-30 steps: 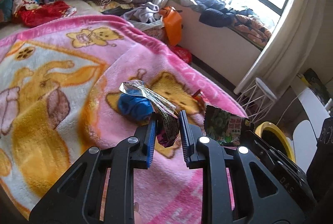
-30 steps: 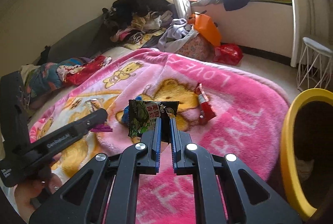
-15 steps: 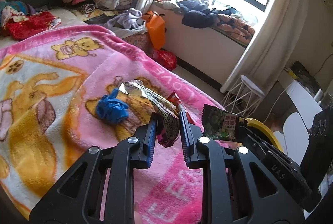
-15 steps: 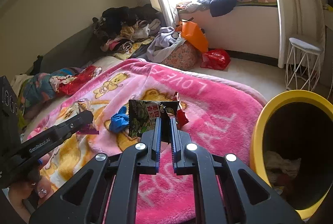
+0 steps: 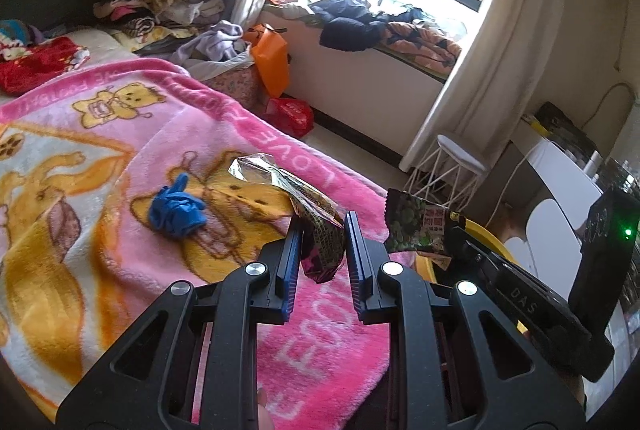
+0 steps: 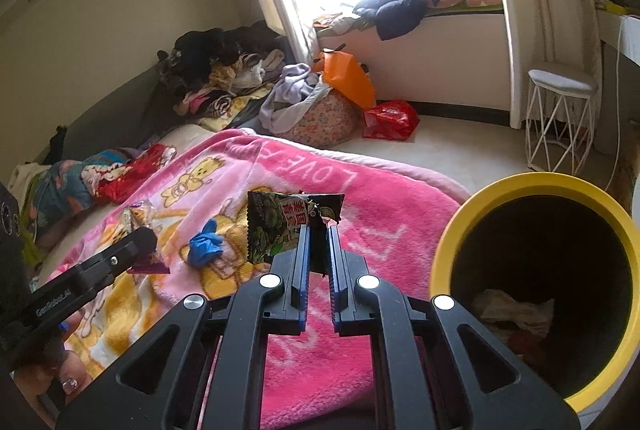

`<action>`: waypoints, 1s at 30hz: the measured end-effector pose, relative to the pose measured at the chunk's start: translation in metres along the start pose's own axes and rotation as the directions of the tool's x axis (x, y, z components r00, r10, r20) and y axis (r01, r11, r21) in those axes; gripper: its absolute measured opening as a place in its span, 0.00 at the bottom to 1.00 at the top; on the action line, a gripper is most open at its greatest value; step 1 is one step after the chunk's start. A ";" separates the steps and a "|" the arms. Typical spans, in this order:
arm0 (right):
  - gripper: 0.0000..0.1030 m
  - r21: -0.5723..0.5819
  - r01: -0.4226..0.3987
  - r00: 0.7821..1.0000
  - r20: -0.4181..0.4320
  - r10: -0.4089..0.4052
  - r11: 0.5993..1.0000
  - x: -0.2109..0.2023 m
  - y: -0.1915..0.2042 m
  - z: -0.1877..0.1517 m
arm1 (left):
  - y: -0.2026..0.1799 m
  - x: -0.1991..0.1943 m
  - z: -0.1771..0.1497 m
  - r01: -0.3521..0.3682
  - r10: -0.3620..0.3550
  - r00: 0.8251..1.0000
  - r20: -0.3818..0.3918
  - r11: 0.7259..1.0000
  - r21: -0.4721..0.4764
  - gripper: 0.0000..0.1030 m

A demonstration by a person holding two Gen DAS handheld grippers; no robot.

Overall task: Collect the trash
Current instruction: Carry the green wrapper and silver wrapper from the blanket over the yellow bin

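Wrappers in both grippers, both lifted clear of the pink bear blanket (image 5: 120,166). Left gripper (image 5: 320,230): jaws clamped on the lower end of a crinkled foil snack wrapper (image 5: 296,206), the silvery upper end sticking out ahead and to the left. Grip sits at one end, so most of the wrapper hangs free of the pads; judged adequate for such a light item.

Right gripper (image 6: 318,234): jaws nearly together, pinching the edge of a green snack packet (image 6: 274,226), which stands upright in front of the fingers. The same packet shows in the left wrist view, just right of the left gripper, so the two grippers ride close together.

Yellow-rimmed bin (image 6: 452,230) stands on the floor just beside the bed edge, to the right of the right gripper, mouth open toward the camera, crumpled waste already at its bottom. Placement near the bed presumably shortens each carry.

Remaining on the blanket: a crumpled blue glove (image 6: 206,244), lying on the bear print, well left of the bin.

Judgement: carry step under way, release over the bin not yet done. Risk: a packet held by its edge may catch the rim.
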State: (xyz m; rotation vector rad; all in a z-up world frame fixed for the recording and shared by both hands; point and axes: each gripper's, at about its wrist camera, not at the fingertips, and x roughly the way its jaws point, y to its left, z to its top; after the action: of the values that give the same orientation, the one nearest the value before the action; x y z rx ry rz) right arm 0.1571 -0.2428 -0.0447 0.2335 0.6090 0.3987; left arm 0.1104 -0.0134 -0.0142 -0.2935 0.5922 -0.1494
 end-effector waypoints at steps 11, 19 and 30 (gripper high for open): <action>0.08 0.050 0.054 0.998 0.022 -0.055 0.997 -0.017 -0.025 0.001 | -0.028 0.003 -0.001 0.055 -0.055 0.998 -0.002 0.997 0.053 0.16; 0.08 0.084 0.102 0.994 0.034 -0.105 0.991 -0.029 -0.047 0.000 | -0.049 0.006 -0.007 0.090 -0.089 0.996 -0.013 0.992 0.090 0.16; 0.08 0.138 0.170 0.983 0.041 -0.177 0.976 -0.039 -0.076 -0.002 | -0.074 0.012 -0.013 0.134 -0.131 0.991 -0.035 0.982 0.134 0.16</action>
State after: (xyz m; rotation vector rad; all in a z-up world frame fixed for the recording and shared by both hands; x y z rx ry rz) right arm 0.1491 -0.3280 -0.0511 0.3162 0.5998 0.1821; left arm 0.1090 -0.0890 -0.0082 -0.1991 0.5858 -0.3212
